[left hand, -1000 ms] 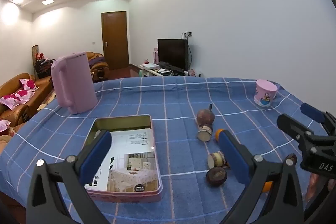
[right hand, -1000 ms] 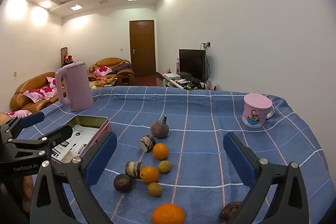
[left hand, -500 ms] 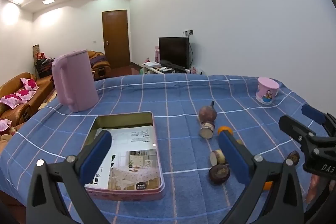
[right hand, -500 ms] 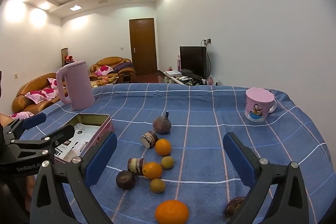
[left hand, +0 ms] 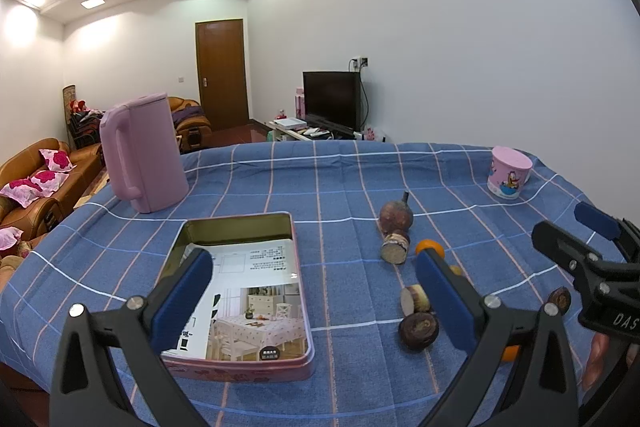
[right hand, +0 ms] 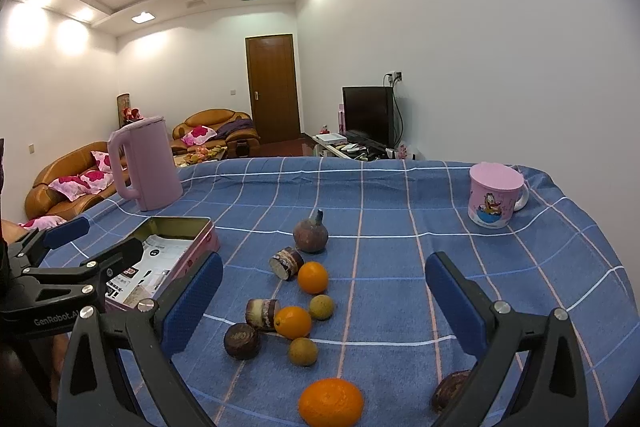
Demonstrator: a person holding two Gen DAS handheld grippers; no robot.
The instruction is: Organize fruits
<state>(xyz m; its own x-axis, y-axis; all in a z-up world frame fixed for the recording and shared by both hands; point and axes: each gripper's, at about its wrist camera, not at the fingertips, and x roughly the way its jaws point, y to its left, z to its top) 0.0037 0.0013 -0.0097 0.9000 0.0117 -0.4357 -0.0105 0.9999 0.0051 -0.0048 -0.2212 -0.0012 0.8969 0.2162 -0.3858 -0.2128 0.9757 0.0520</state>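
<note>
Your left gripper (left hand: 312, 291) and right gripper (right hand: 324, 291) both gape wide, holding nothing. Smooth round oranges (right hand: 313, 277), dull brown balls and rough cut stubs (right hand: 286, 263) lie mid-table on checked cloth (right hand: 380, 187), beside the rectangular tin (left hand: 298, 251).

Both grippers: black frames, blue padded fingers (right hand: 456, 301), silver screws, white lettering.
</note>
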